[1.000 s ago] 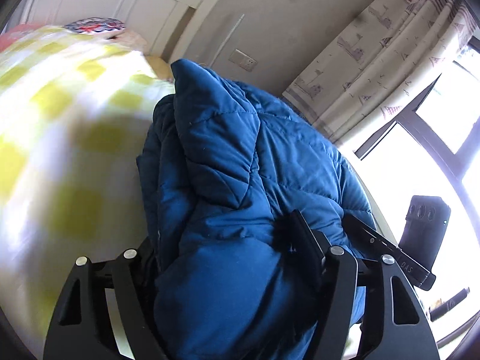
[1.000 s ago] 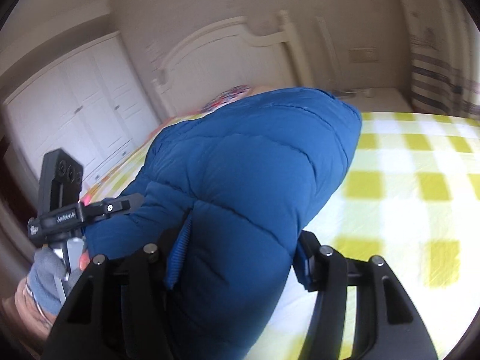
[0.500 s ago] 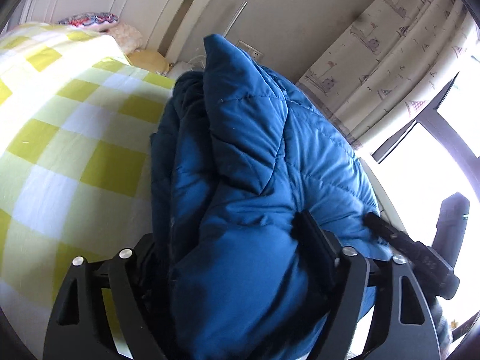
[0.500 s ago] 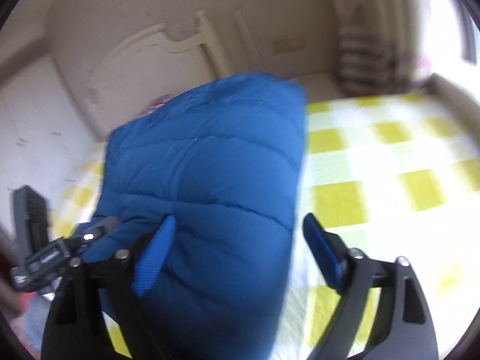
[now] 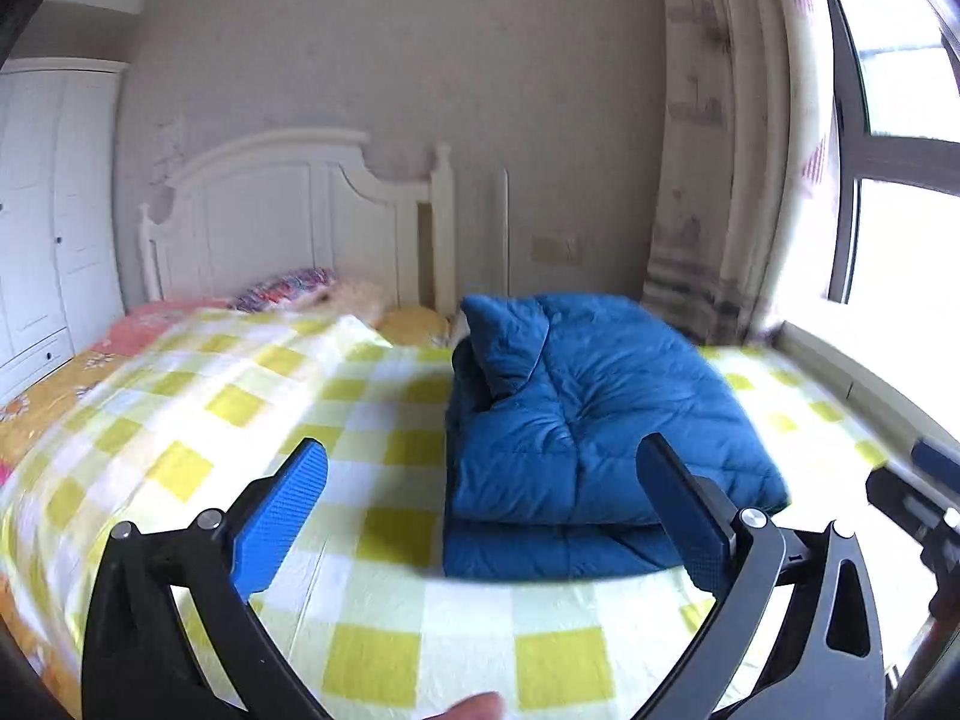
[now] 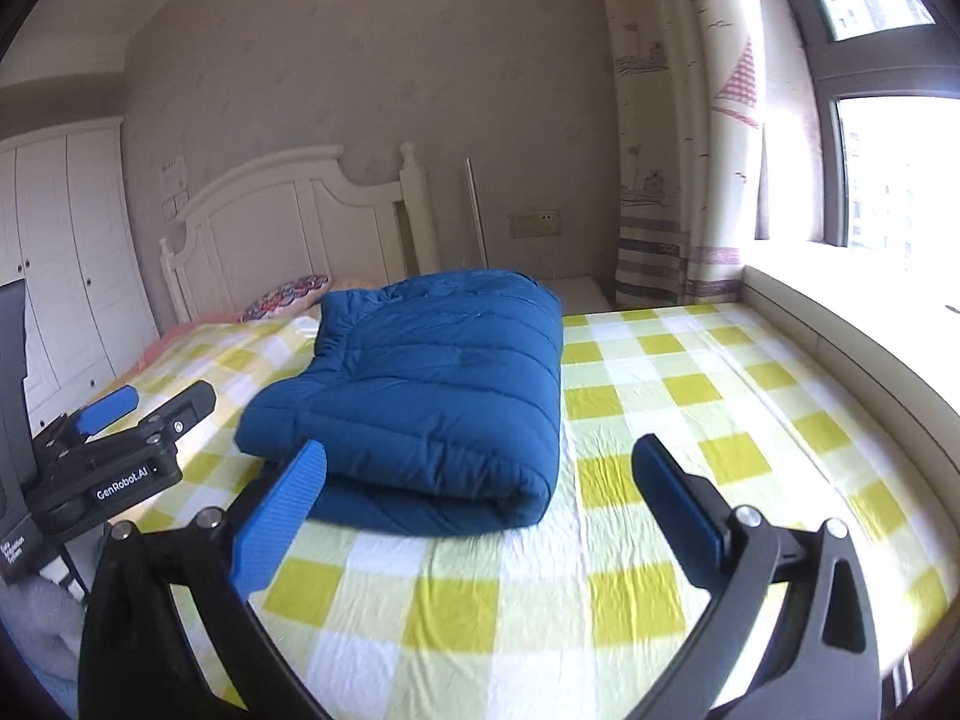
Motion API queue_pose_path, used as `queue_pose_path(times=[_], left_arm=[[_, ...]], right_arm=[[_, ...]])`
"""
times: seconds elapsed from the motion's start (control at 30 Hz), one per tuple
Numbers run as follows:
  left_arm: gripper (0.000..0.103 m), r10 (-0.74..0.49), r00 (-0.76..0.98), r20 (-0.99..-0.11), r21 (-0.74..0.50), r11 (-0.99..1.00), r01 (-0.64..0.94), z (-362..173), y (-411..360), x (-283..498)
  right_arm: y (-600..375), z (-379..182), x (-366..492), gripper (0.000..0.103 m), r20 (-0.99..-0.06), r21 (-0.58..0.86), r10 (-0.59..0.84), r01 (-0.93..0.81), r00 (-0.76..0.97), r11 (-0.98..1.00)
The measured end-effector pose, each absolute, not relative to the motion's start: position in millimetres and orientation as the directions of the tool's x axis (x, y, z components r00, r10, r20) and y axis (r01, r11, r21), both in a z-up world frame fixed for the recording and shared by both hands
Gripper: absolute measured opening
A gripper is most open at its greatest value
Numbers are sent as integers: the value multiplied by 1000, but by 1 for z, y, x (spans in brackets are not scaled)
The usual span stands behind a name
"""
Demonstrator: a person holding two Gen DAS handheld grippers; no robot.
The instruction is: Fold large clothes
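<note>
The puffy blue quilted jacket [image 6: 432,396], folded on the yellow-checked bedsheet [image 6: 690,420], lies at twelve o'clock of the empty, spread right gripper [image 6: 480,510], one o'clock of the equally spread left gripper [image 5: 480,510], long axis toward the headboard.

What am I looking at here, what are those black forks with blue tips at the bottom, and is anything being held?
Those forks are hand-held grippers, one in each of a person's hands, not a robot arm. Each carries a wide-angle camera looking forward along its two fingers, so each picture shows that gripper's own fingers at the bottom edge. One picture is from the left gripper, the other from the right gripper; the left one also shows from outside at the right view's left edge. Both have their blue-padded fingers spread wide and hold nothing. Ahead of them, a blue puffer jacket lies folded into a thick bundle on a bed with a yellow and white checked sheet. Behind are a white headboard, a curtain and a window.
</note>
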State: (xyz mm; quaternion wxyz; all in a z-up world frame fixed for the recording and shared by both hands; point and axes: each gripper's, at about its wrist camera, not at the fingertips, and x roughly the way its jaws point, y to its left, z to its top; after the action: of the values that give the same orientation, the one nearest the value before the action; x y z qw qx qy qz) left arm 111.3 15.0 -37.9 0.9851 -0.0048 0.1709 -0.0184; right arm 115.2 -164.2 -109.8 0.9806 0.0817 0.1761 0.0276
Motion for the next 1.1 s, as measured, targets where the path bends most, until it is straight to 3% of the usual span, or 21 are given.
queue_pose_path(times=[0.1, 0.27, 0.7, 1.1], left_arm=[[99, -60, 945, -322, -41, 998, 50, -32, 10, 89], [99, -45, 959, -280, 24, 998, 54, -24, -1, 66], [99, -29, 937, -348, 12, 999, 35, -40, 6, 66], [99, -11, 941, -339, 6, 1000, 14, -40, 11, 62]], right_arm=[[-159, -109, 98, 101, -337, 126, 37, 6, 941, 992], [-154, -103, 85, 101, -303, 87, 15, 12, 953, 996], [-141, -100, 84, 101, -288, 31, -11, 21, 958, 999], [-135, -96, 80, 101, -276, 18, -8, 13, 961, 1000]])
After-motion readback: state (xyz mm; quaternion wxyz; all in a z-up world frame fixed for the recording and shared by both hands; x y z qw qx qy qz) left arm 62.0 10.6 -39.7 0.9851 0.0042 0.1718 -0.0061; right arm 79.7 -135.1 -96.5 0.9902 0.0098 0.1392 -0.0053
